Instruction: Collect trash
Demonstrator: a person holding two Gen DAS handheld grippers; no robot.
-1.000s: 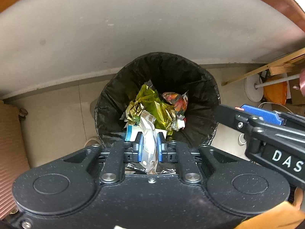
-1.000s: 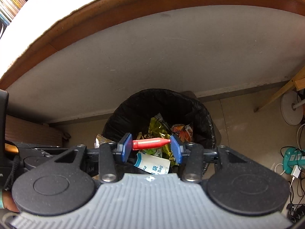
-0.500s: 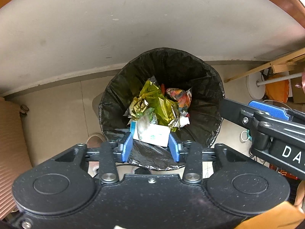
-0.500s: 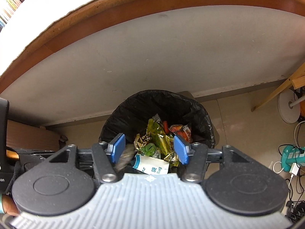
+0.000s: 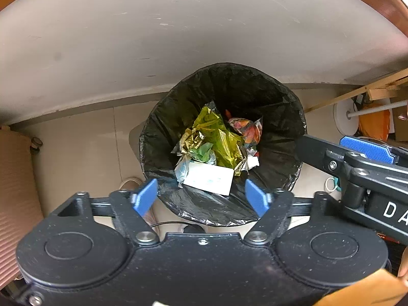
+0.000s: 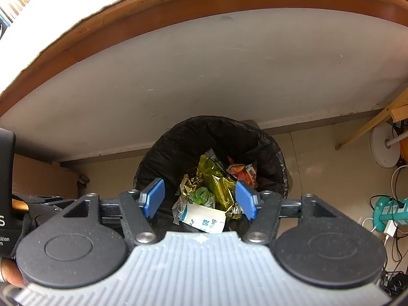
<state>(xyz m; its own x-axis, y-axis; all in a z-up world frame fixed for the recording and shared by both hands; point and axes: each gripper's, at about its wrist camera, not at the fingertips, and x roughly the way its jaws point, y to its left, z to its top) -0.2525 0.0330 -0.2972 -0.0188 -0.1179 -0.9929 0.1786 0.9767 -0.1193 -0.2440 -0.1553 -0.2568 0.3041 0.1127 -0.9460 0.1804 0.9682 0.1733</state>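
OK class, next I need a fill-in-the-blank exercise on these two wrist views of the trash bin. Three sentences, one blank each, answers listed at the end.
1. The bin is lined with a ____ plastic bag.
2. The jaws of the left gripper and the right gripper are both ____.
3. The white packet lies ____ the bin.

Missing words: black; open; inside

In the bin, a glossy, wrinkled black plastic liner (image 5: pixel 278 132) holds shiny crinkled yellow-gold foil wrappers (image 5: pixel 219 140) beside a matt white paper bag (image 5: pixel 209 179); behind the bin, bare wooden slats (image 5: pixel 357 91).
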